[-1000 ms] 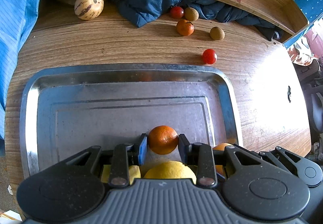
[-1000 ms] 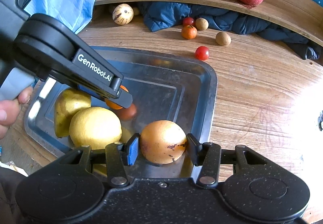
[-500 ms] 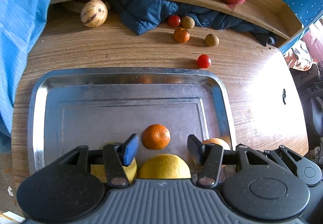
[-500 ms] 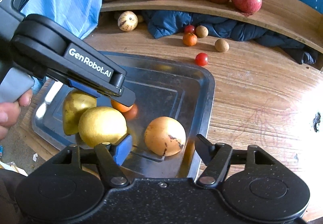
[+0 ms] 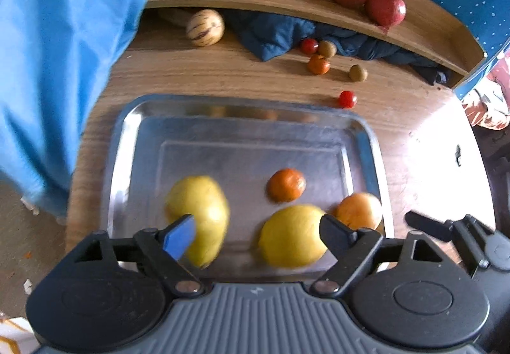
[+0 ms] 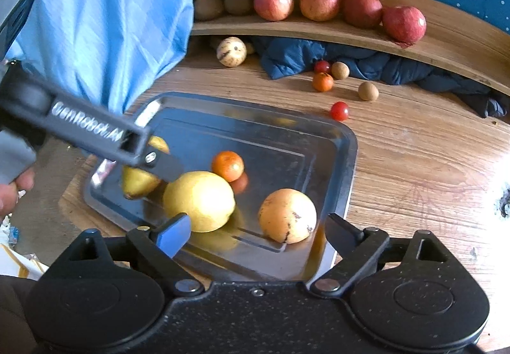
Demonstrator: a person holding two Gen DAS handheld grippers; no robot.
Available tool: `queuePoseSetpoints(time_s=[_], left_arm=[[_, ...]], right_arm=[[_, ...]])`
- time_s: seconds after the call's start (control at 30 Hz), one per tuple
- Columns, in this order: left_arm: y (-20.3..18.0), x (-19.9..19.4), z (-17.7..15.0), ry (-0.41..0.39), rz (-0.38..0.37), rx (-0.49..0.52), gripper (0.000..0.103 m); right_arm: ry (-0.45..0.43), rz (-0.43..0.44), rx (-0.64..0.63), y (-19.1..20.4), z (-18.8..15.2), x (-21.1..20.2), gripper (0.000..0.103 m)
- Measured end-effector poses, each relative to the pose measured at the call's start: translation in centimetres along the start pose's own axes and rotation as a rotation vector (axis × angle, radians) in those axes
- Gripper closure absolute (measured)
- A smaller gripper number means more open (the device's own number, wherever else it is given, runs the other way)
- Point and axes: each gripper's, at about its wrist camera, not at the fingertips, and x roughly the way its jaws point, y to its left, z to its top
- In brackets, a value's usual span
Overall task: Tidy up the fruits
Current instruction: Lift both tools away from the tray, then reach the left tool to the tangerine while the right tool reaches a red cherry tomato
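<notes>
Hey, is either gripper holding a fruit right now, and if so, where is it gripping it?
Nothing is held. The left gripper and right gripper are both open, and the small orange and the spotted orange fruit sit free in the metal tray.

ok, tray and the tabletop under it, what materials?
Tray: looks like polished metal, probably stainless steel; it mirrors the small orange resting on it. Tabletop: wood or wood-look laminate, with visible grain lines and a glossy glare patch; I can't tell which.
</notes>
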Motion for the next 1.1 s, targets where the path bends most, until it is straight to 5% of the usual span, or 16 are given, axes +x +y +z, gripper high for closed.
queuePoseSetpoints(time_s=[0.33, 0.57, 1.1], left_arm=[[3.8, -0.9, -3.8, 0.084, 0.12, -0.058, 0.005], [5.1, -0.4, -4.9, 0.138, 0.2, -0.103, 0.002], [5.1, 0.2, -2.0, 0.126, 0.261, -0.11, 0.001]], right_arm=[[0.009, 0.073, -0.017, 1.4, -0.6, -0.5, 0.002], [0.052, 0.05, 0.008, 1.3, -1.3, 0.0, 0.001], [0.059, -0.063, 0.087, -1.7, 0.4, 1.3, 0.001]])
